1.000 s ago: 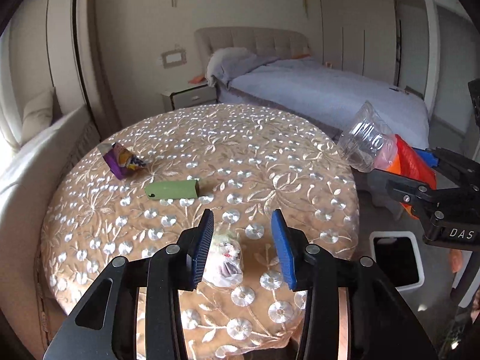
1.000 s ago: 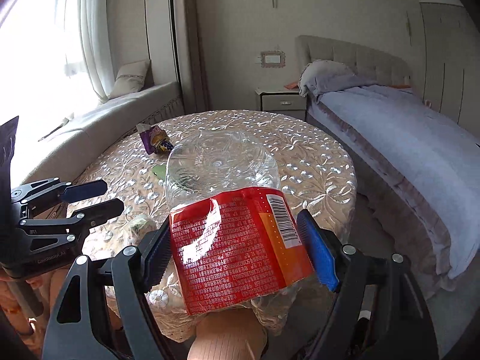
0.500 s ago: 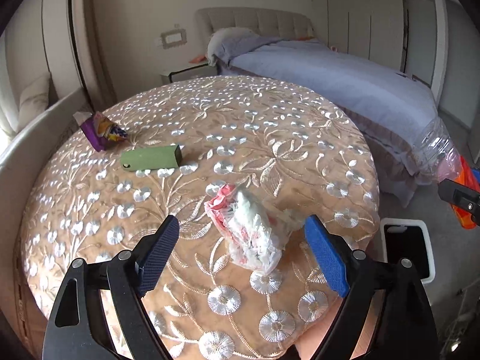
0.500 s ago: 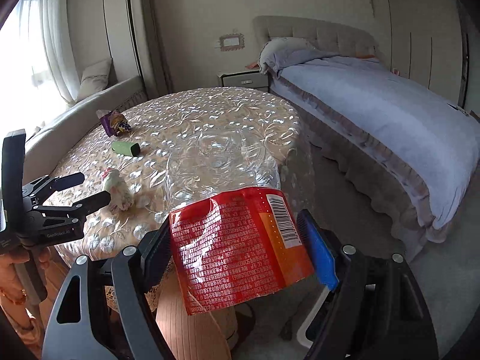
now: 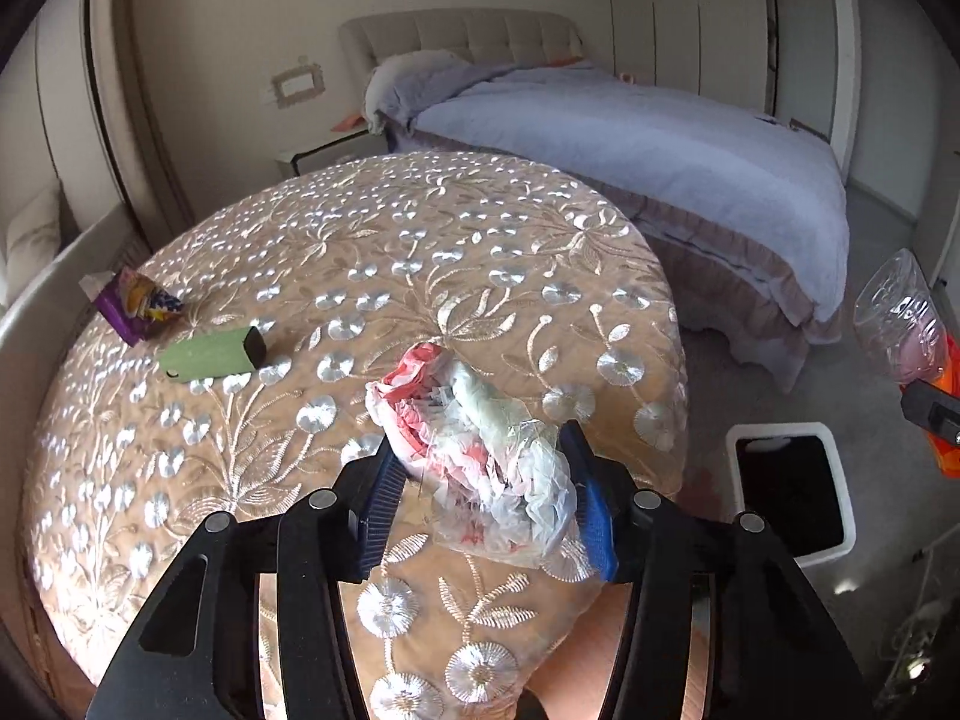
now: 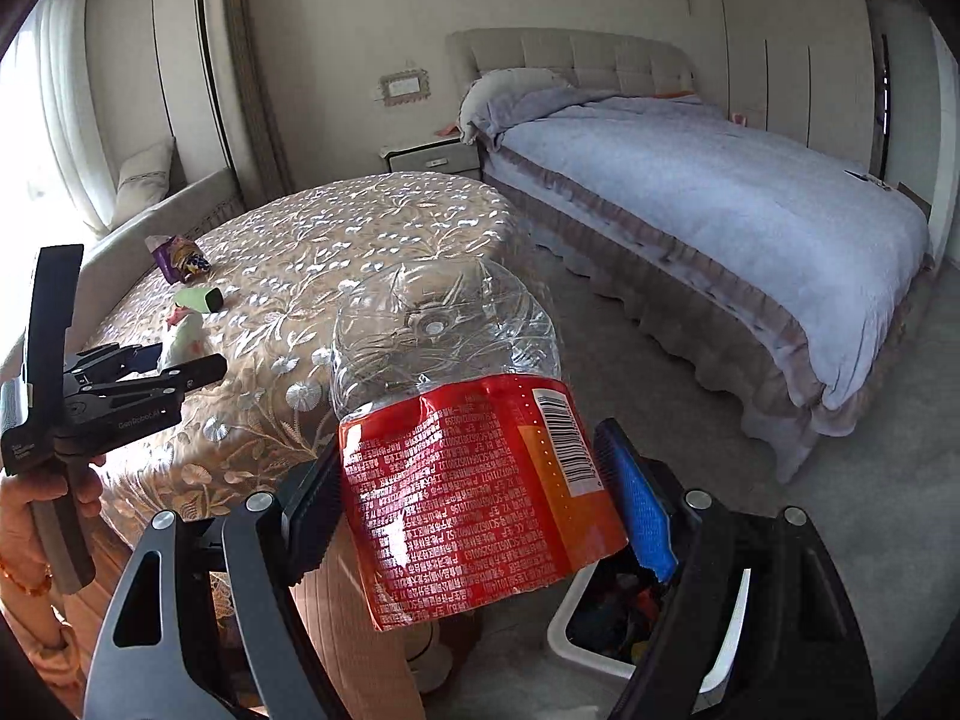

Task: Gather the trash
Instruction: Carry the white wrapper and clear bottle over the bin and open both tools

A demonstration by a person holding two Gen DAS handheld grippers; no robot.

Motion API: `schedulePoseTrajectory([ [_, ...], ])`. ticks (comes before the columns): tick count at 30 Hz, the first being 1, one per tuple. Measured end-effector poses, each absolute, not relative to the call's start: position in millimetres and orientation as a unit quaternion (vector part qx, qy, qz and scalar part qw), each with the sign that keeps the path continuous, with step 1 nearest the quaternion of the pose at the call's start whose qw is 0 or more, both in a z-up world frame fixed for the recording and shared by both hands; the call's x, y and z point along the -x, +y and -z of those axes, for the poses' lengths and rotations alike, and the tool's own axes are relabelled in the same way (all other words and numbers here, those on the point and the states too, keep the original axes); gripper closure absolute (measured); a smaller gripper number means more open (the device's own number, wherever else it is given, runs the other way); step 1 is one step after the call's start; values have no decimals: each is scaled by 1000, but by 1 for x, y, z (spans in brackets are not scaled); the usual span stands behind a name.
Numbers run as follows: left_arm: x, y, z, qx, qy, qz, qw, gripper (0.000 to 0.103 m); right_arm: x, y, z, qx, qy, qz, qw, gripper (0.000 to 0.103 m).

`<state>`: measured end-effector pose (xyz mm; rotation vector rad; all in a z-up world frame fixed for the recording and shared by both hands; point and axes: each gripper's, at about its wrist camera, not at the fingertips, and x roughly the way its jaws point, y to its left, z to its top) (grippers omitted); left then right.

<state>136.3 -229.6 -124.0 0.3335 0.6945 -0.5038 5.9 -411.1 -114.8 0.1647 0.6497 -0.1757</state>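
My left gripper [image 5: 486,504] is shut on a crumpled red-and-white plastic bag [image 5: 480,450] at the near edge of the round table [image 5: 420,252]. It also shows in the right wrist view [image 6: 174,354]. My right gripper [image 6: 474,498] is shut on a clear plastic bottle with a red label [image 6: 468,468], held off the table's right side above a white trash bin [image 6: 636,642]. The bottle [image 5: 906,324] and the bin [image 5: 786,492] show at the right in the left wrist view. A purple snack wrapper [image 5: 135,303] and a green box [image 5: 213,354] lie on the table's left part.
A bed with a pale blue quilt [image 5: 630,144] stands behind and right of the table. A nightstand [image 5: 324,150] is against the back wall. A cushioned window seat [image 6: 150,222] runs along the left. Grey carpet [image 6: 720,450] lies between table and bed.
My left gripper has closed on the crumpled bag, which lay between its open jaws half a second ago. My right gripper has carried the bottle to the right, over the bin.
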Motion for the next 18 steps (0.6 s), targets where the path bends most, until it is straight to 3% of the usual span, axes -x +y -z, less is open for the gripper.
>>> schedulePoseTrajectory([
  [8,-90,-309,125,-224,307,336,862,53,32,-446,127,-90,336,140,927,24],
  [18,-55,-389,164,-288,318,417,801,53,69,-484,156,-109,370,195,902,24],
])
